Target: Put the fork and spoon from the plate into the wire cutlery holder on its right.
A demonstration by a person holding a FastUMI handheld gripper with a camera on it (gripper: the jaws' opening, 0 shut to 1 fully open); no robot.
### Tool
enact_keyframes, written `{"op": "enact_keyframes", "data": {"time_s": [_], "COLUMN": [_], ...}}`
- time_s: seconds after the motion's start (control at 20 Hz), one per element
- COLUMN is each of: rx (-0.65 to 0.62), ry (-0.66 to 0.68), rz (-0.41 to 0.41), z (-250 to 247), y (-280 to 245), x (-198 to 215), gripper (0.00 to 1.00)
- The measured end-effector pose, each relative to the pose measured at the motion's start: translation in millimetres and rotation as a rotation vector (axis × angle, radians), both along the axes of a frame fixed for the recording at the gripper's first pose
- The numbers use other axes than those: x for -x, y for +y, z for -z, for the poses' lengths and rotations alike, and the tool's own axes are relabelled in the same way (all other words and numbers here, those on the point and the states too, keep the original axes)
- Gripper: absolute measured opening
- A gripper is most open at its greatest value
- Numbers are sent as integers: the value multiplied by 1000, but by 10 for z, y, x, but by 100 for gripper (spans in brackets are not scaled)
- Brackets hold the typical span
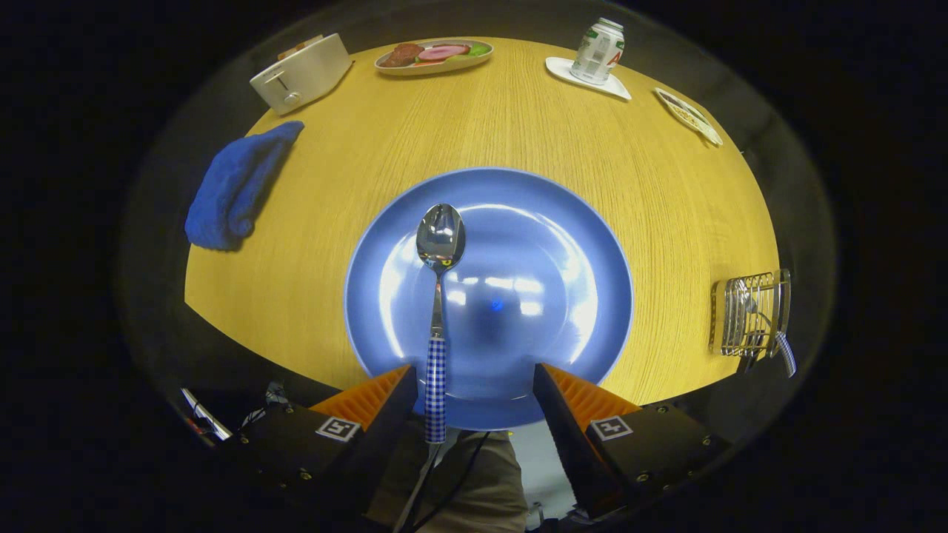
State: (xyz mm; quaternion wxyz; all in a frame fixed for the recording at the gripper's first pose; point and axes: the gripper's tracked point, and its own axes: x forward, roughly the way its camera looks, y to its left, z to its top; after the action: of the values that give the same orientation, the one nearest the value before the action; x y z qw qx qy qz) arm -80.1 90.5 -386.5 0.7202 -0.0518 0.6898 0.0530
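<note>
Yellow table: a spoon (440,244) is left on the plate (563,222).
The tongs (474,396) are held released; the checked handle should be centred between them before closing.

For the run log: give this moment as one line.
gripper: open, spoon between fingers | plate: spoon only | wire cutlery holder: checked handle inside

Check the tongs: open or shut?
Open. The tongs have fingers spread wide over the plate; the spoon handle lies beside one finger, ungripped.
</note>
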Motion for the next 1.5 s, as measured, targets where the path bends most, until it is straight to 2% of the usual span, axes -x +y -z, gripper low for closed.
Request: {"op": "enact_keyframes", "data": {"time_s": [0.2, 0.4, 0.5, 0.65, 0.7, 0.85, 1.25, 1.5], "rx": [-11, -44, -35, -41, -42, -55, -18, 12], "ry": [47, 94, 87, 94, 97, 127, 105, 118], "rz": [-17, -48, -60, -85, -90, -131, -208, -208], "z": [76, 105, 222, 210, 172, 179, -229, -509], "y": [-5, 70, 40, 25, 27, -6, -312, -689], "x": [13, 7, 3, -16, -49, 9, -64, 39], "gripper": [96, 78, 21, 21, 7, 6, 6, 6]}}
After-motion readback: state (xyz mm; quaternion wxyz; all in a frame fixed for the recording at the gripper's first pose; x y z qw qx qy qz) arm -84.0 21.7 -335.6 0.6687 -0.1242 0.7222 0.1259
